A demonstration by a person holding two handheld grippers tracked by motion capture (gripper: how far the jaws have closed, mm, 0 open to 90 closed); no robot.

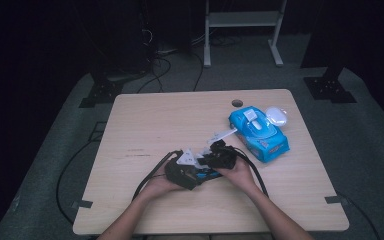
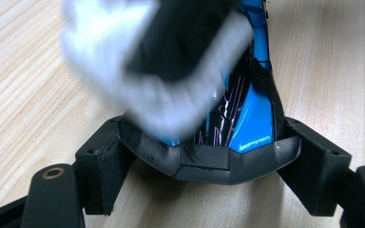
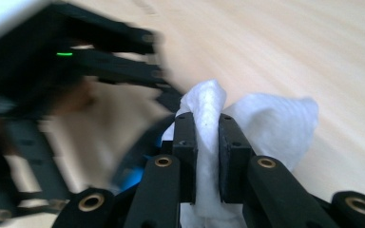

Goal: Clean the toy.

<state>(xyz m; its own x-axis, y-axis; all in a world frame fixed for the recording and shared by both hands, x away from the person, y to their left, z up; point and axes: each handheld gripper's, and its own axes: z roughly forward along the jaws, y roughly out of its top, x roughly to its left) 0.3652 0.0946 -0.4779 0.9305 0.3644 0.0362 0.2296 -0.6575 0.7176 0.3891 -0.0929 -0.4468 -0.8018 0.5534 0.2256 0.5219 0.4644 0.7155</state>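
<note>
Right gripper (image 3: 207, 156) pinches a white tissue (image 3: 266, 123), its two black jaws pressed on a fold of it, and the rest of the tissue bulges out past the jaw tips above the wooden table (image 3: 285, 52). In the high view this gripper (image 1: 219, 156) sits in the person's right hand (image 1: 240, 172) near the front middle of the table (image 1: 145, 115).

Left gripper (image 2: 204, 156) clamps a blue and black toy car (image 2: 254, 118) across one end, its jaws set wide with their pads against the car's two sides. A blurred white and black shape, close to the lens, covers the upper part of the car there. In the high view the left gripper (image 1: 190, 170) is held by the left hand (image 1: 157, 186), and it stands just beside the right one, the two nearly touching.

Farther back, toward the right edge of the table, lies a blue toy car box (image 1: 260, 132), and a white computer mouse (image 1: 277, 116) rests just behind it, touching its far side. A round cable hole (image 1: 237, 103) shows in the tabletop near the far edge.
</note>
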